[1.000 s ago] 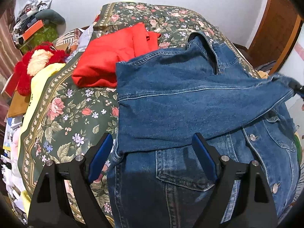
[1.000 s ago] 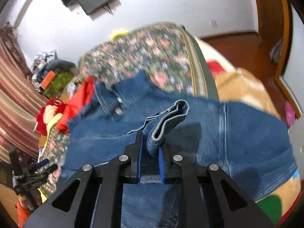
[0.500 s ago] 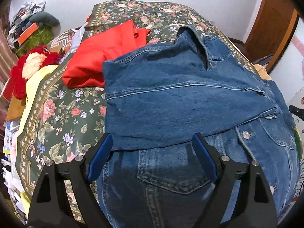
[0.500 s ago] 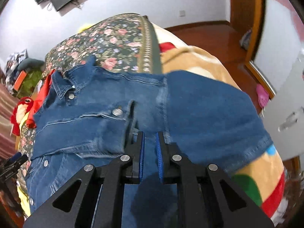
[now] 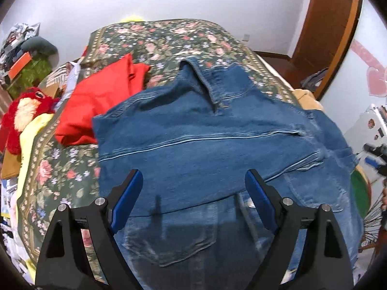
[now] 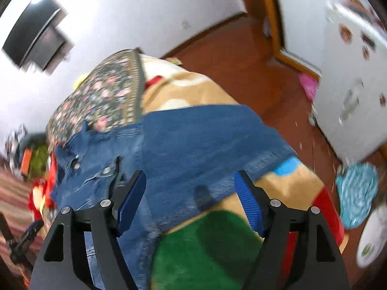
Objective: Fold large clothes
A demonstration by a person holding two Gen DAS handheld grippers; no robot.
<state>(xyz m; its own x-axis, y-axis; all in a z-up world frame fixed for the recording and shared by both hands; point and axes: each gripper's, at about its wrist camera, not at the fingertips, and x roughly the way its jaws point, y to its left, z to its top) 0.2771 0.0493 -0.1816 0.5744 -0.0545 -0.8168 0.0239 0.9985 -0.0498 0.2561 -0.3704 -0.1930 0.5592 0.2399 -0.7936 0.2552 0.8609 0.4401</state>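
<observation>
Bright, even room light; right wrist view motion-blurred, both fisheye-warped with dark corners.

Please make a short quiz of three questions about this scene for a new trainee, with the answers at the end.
1. True or false: the left gripper grips the denim jacket.
2. The red garment lies: A) on the jacket, B) beside it on the floral bedspread, C) on the floor.
3. What is between the right gripper's opening jaws?

Key: 1 false, it is open and empty. 2 B. 3 Nothing is held.
</observation>
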